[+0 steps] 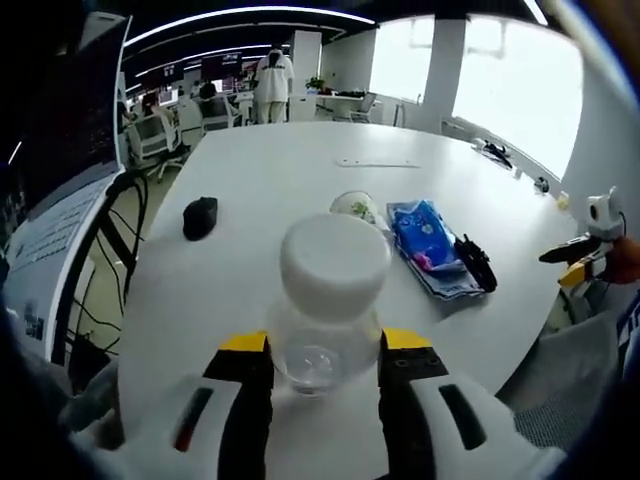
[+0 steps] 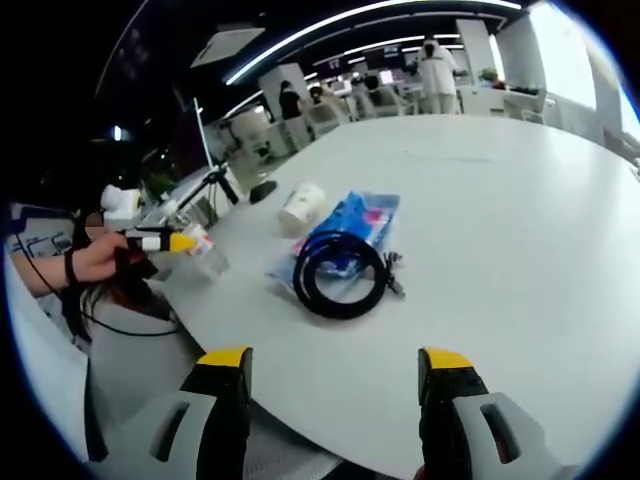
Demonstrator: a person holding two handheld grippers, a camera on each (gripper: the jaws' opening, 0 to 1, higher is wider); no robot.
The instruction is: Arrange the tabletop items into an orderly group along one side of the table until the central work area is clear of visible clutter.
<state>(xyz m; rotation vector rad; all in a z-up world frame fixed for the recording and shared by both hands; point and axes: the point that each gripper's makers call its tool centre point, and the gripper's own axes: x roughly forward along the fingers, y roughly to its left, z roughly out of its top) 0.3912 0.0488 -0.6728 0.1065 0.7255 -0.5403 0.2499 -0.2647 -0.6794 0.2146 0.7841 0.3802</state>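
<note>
My left gripper is shut on a clear plastic bottle with a white cap, at the near edge of the white table. Beyond the cap lies a pale cup, then a blue packet and a black coiled cable. In the right gripper view the left gripper holds the bottle at the table's left edge; the cup, packet and cable coil lie ahead. My right gripper is open and holds nothing, low over the table edge.
A black mouse sits on the left of the table, near a laptop on a stand. The right gripper shows beyond the table's right edge. A person's hand holds the left gripper. Office desks and people stand far behind.
</note>
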